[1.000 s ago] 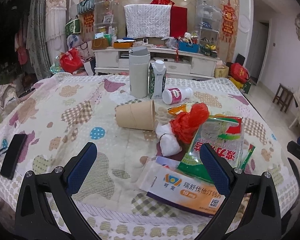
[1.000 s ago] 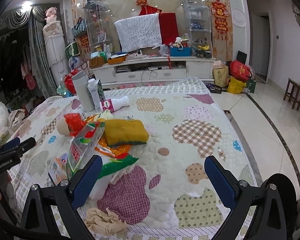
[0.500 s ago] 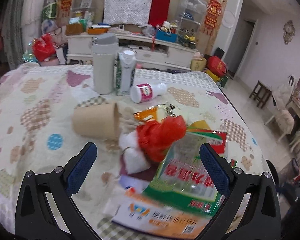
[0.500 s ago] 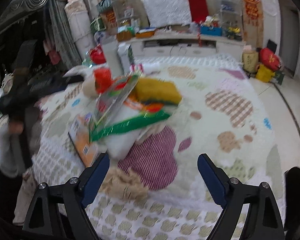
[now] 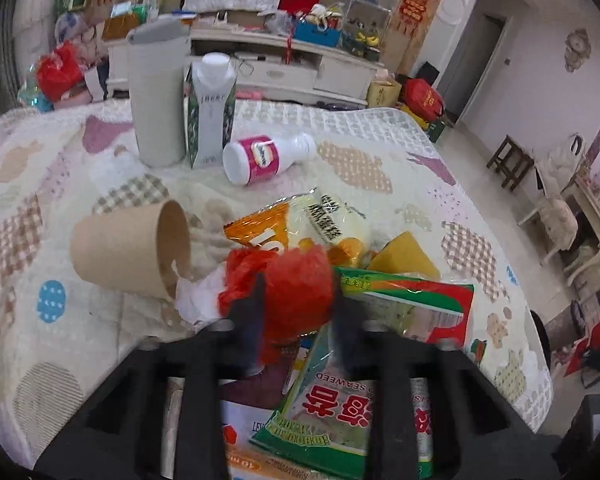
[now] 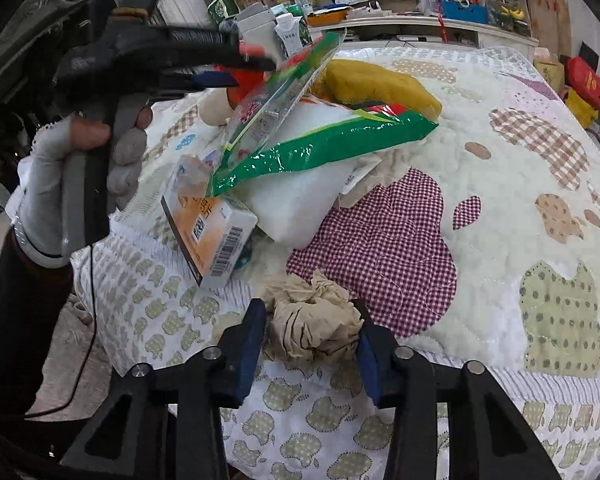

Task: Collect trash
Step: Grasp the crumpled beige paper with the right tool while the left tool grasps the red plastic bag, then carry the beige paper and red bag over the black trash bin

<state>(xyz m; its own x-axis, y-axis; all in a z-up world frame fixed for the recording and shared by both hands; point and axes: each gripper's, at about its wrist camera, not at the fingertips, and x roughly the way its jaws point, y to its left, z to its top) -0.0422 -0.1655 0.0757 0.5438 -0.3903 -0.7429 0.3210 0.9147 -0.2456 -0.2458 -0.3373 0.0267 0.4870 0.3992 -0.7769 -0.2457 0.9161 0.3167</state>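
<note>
Trash lies piled on a quilted table. My left gripper (image 5: 296,312) is shut on a crumpled red plastic bag (image 5: 296,288) in the middle of the pile; it also shows in the right wrist view (image 6: 236,68). My right gripper (image 6: 312,340) is shut on a crumpled brown paper wad (image 6: 312,324) at the table's near edge. Around the red bag lie a brown paper cup (image 5: 128,252) on its side, a green seaweed packet (image 5: 340,412), an orange snack wrapper (image 5: 268,228) and white tissue (image 5: 196,300).
A grey tumbler (image 5: 156,92), a milk carton (image 5: 210,108) and a pink-labelled bottle (image 5: 260,158) stand or lie at the far side. An orange medicine box (image 6: 208,224), a green packet (image 6: 320,148), a white bag and a yellow sponge (image 6: 376,84) lie near the right gripper.
Both grippers moved forward and down and closed from wide open. The left closed on the red bag, the right on the brown paper wad.
</note>
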